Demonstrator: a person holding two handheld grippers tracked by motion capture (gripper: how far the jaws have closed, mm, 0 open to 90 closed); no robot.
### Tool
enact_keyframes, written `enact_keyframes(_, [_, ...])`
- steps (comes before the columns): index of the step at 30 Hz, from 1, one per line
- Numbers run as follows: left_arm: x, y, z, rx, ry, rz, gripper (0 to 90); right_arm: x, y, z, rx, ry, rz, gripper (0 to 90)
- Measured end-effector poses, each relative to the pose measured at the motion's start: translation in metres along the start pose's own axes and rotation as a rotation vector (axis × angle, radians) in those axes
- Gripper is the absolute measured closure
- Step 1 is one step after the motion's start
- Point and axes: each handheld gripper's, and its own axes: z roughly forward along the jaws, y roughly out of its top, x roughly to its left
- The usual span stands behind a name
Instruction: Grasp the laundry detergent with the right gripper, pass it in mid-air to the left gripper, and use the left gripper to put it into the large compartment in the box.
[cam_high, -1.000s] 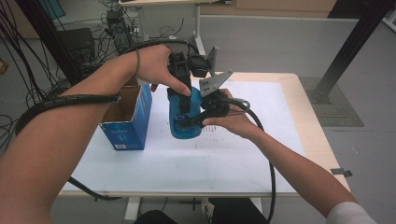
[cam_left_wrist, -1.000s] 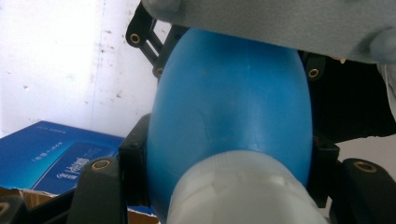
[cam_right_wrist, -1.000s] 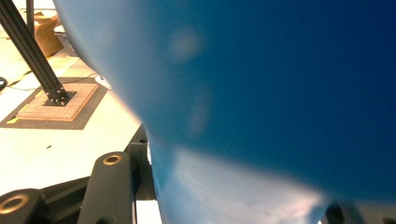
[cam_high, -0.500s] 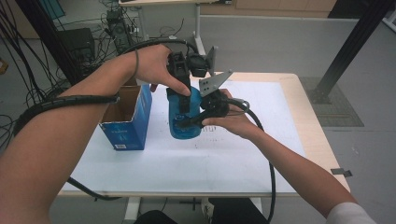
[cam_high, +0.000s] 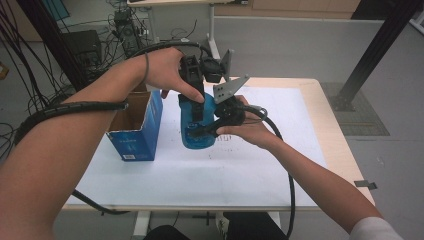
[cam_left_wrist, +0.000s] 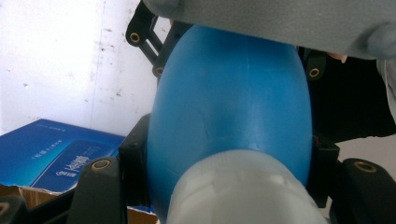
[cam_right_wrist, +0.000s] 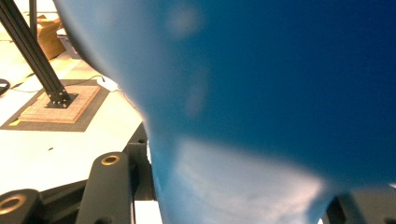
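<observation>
White paper covered the tabletop (cam_high: 260, 170), with pale wood bare along its right edge; grey floor and cable bundles lay beyond the far edge.

Left tongs (cam_high: 197, 107) came down from above, jaws clamped on the upper part of a blue bottle (cam_high: 197, 127). In the left gripper view the black jaws sat tight against both flanks of the bottle (cam_left_wrist: 229, 107), just above its white cap (cam_left_wrist: 243, 191).

Right tongs (cam_high: 207, 131) entered from the right side, jaws closed across the lower body of the same bottle. In the right gripper view the blue wall (cam_right_wrist: 261, 84) pressed between the jaws at close range and out of focus.

Bottle stood roughly upright at mid-tabletop, nearer the far edge than the near one, its base at or just above the paper; contact with the paper could not be told.

Blue cardboard box (cam_high: 137, 127), top flaps open, stood just left of the bottle, toward the left edge of the tabletop, not touching it.

Black cables (cam_high: 287, 165) trailed from both tongs over the forearms toward the near edge.
</observation>
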Motion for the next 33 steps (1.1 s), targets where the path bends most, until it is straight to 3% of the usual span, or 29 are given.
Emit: enact_keyframes(33, [-0.0007, 0.0008, -0.0036, -0.006, 0.006, 0.000, 37.3, -0.0003, 0.0001, -0.0030, -0.015, -0.004, -0.006, 41.1])
